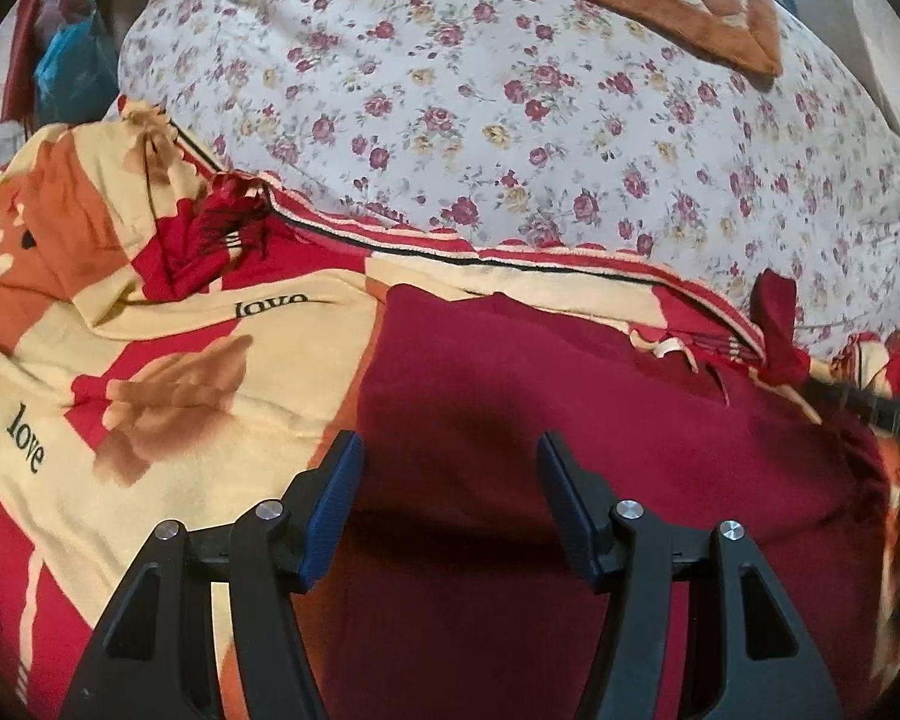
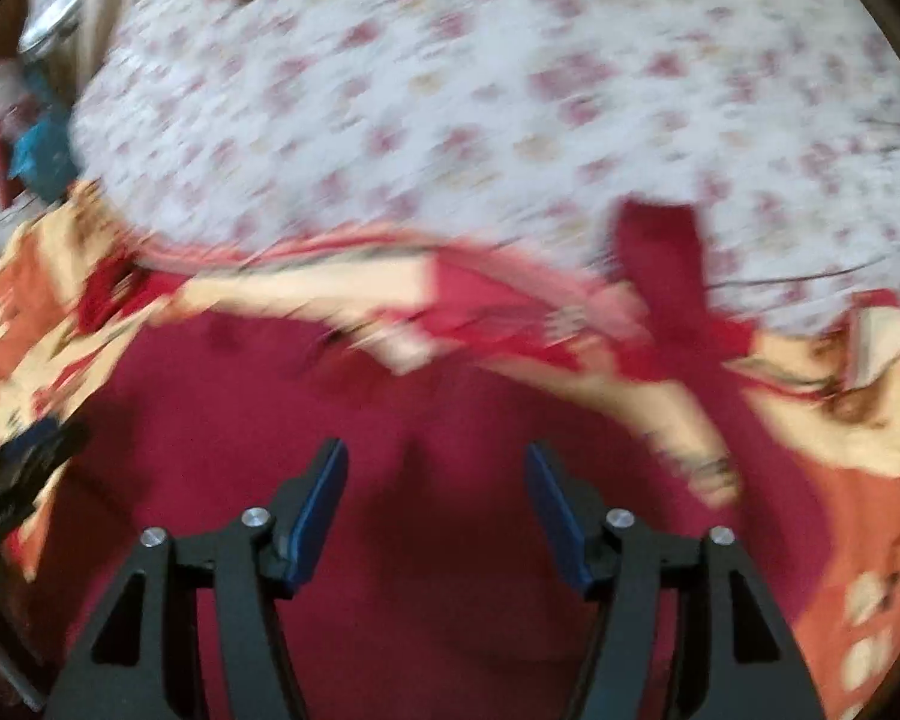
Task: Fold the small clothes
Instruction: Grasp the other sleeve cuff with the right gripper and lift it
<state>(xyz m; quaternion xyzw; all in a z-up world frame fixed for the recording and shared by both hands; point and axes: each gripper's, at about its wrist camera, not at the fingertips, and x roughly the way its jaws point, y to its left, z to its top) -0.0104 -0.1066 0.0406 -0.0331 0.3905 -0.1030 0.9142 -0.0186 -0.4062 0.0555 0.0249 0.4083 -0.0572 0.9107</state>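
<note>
Lying left of the left gripper (image 1: 450, 501), a cream-and-red "love" blanket (image 1: 168, 360) spreads beneath everything. The left gripper's jaws stand spread, holding nothing, over the dark red garment (image 1: 570, 420), whose long axis runs left to right ahead of the fingers, a strap (image 1: 777, 324) pointing away at the far right. Beyond lies a floral quilt (image 1: 510, 120). The right gripper (image 2: 435, 507), blurred, also gapes above the garment (image 2: 330, 408).

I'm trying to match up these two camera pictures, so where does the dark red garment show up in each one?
Left wrist view: the dark red fabric garment fills the lower centre and right, under the open jaws.
Right wrist view: it fills the lower centre, blurred, under the open jaws.
Shared landmark: the white rose-print quilt across the top.
</note>
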